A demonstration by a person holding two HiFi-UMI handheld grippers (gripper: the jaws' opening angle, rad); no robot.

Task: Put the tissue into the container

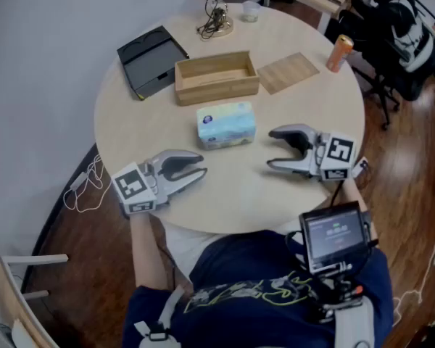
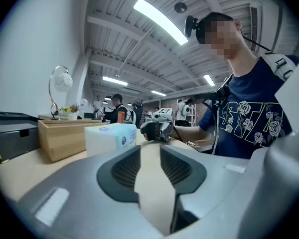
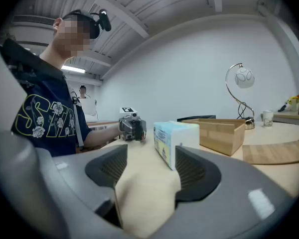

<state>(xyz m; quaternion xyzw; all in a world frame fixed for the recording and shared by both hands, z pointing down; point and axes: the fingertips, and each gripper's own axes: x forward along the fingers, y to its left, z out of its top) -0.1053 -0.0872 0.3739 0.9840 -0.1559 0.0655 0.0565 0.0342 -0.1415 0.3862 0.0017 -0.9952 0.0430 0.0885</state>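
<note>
The tissue pack (image 1: 225, 125), pale blue and white, lies in the middle of the round table. Just beyond it stands the open wooden container (image 1: 217, 89), with nothing inside that I can see. My left gripper (image 1: 203, 171) rests near the front edge, left of the pack, its jaws a narrow gap apart and holding nothing. My right gripper (image 1: 270, 149) lies right of the pack, jaws wide apart and holding nothing. The left gripper view shows the pack (image 2: 111, 137) and container (image 2: 62, 138) ahead to the left. In the right gripper view the pack (image 3: 172, 136) stands just past the right jaw.
A black tray (image 1: 151, 60) lies left of the container and a thin wooden board (image 1: 288, 72) to its right. An orange can (image 1: 340, 53), a lamp base (image 1: 216, 26) and a cup (image 1: 251, 11) stand near the far edge. A seated person is at the back right.
</note>
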